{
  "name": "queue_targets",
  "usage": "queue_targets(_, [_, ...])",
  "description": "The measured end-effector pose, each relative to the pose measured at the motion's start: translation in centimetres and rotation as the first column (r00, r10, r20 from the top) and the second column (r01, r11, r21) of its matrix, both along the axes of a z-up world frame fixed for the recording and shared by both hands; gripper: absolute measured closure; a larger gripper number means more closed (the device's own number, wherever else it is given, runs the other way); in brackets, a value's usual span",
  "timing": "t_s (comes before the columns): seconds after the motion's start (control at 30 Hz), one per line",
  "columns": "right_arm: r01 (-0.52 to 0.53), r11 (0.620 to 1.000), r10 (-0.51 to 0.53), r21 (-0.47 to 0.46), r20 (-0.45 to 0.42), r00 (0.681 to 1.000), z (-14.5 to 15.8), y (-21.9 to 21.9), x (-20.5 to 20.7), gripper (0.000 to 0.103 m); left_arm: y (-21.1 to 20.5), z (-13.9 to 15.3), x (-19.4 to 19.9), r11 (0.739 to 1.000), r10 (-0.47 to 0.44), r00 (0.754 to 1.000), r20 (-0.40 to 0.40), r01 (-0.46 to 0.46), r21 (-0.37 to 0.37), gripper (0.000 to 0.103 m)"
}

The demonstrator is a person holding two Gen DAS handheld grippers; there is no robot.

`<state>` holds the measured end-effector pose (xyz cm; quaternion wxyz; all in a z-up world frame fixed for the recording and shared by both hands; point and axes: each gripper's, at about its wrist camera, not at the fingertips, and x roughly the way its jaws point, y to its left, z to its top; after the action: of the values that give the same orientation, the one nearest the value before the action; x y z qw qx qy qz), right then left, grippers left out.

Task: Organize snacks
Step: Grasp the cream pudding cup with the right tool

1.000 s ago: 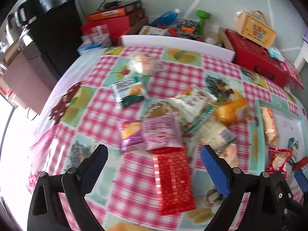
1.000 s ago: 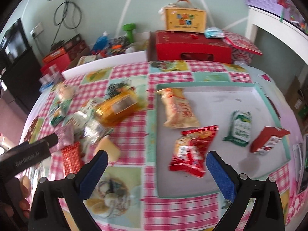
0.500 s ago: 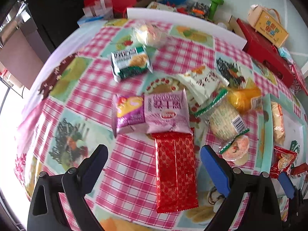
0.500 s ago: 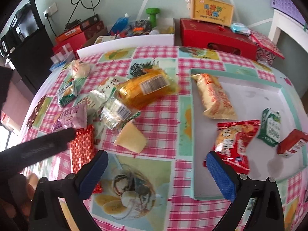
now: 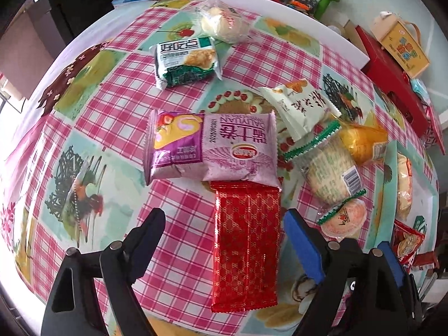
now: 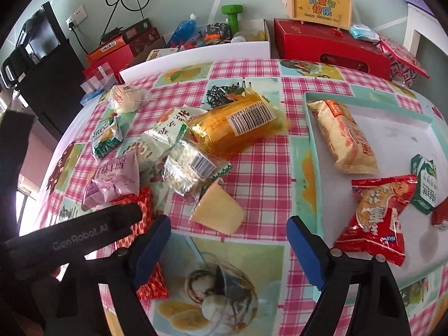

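A long red foil packet (image 5: 246, 240) lies on the checked tablecloth between the fingers of my left gripper (image 5: 224, 224). Its jaws are closing, and neither pad presses on the packet. Beyond it lie a purple packet (image 5: 212, 145) and a green biscuit packet (image 5: 184, 61). My right gripper (image 6: 228, 226) hovers just short of a yellow jelly cup (image 6: 218, 210) lying on its side. Its jaws are closing too, with nothing gripped. The teal tray (image 6: 310, 154) on the right holds a yellow-orange packet (image 6: 344, 137), a red packet (image 6: 375, 218) and a small green pack (image 6: 425, 184).
An orange packet (image 6: 238, 123), a clear cracker packet (image 6: 190, 170), a white packet (image 5: 299, 106) and a wrapped bun (image 5: 224, 22) crowd the middle. Behind the table stand a white board (image 6: 196, 56), a red box (image 6: 330, 42) and a yellow gift box (image 6: 319, 2). The left gripper's body (image 6: 70, 240) reaches in beside my right gripper.
Both grippers sank toward the table and their jaws narrowed. The left now straddles the red foil packet. The right swung left from over the tray to the jelly cup.
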<state>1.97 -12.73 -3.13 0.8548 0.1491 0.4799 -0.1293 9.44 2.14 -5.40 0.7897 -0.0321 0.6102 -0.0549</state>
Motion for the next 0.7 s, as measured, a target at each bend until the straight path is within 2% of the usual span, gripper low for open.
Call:
queue_targets(0.3, [0.025,1.0,-0.025,0.01,0.009,1.0,-0.7,-0.4,0.9,0.027,2.3,-0.6,0.9,0.997,0.045,0.998,-0.036,-0.047,-0.058,0.017])
queue_targets(0.6, [0.007,0.999,-0.007,0.037,0.004,1.0,-1.3,-0.4,1.1,0.032,2.6,-1.0,1.1,0.997,0.056,0.997,-0.051,-0.058,-0.056,0.017])
queue_targets(0.7, [0.025,0.999,-0.025,0.047,-0.006,1.0,-1.7,-0.9,1.1,0.038,2.5,-1.1,1.2,0.996,0.06,0.997,-0.051,-0.063,-0.065,0.017])
